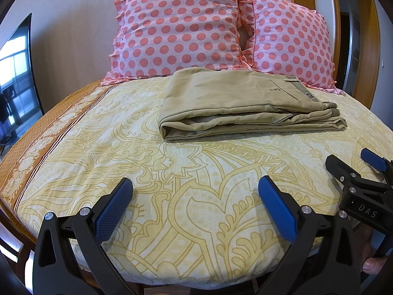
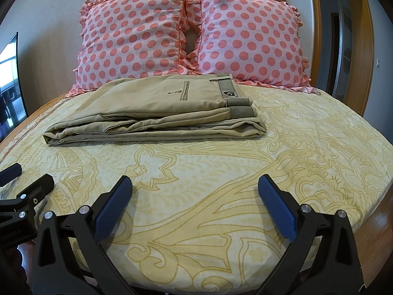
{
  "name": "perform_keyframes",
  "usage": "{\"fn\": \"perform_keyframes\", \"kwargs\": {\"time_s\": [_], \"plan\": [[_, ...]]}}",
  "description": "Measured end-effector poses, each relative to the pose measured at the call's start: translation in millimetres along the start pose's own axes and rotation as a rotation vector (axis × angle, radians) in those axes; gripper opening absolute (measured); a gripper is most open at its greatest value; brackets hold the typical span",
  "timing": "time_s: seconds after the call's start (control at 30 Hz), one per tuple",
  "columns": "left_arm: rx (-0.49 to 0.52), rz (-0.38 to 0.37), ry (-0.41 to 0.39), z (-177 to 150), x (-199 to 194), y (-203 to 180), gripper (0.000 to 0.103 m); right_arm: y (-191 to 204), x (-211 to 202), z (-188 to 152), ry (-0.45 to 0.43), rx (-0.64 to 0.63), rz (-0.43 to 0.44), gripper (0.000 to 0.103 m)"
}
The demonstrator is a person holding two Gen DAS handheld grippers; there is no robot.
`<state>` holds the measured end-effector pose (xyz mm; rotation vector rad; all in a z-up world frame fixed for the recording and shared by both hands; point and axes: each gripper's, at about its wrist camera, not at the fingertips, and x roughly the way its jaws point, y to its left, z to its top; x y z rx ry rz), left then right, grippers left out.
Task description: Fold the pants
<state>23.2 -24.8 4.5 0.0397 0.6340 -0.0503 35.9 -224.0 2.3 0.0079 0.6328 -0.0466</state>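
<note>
Yellow patterned bed (image 1: 172,221) under everything. Folded khaki pants (image 1: 243,105) lying flat mid-bed, touching two polka-dot pillows (image 2: 137,39) behind. Left tool (image 1: 195,194) and right tool (image 2: 195,194) spread wide, holding nothing, hovering side by side near foot edge, well apart from pants.

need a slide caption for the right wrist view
Folded khaki pants on the bed before two pillows; right gripper open, empty.

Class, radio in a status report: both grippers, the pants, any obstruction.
Left gripper open, empty. Right gripper open, empty. Pants folded on bedsheet, before pillows. Nothing in the way.
</note>
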Motion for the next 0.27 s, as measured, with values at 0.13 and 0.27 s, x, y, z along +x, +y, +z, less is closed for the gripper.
{"fn": "perform_keyframes", "kwargs": {"time_s": [0.13,0.27], "plan": [[0.0,-0.001,0.001,0.2,0.5,0.4,0.102,0.4,0.3,-0.9,-0.001,0.0,-0.001,0.101],[0.0,0.0,0.001,-0.1,0.0,0.1,0.102,1.1,0.5,-1.0,-0.001,0.001,-0.002,0.101]]}}
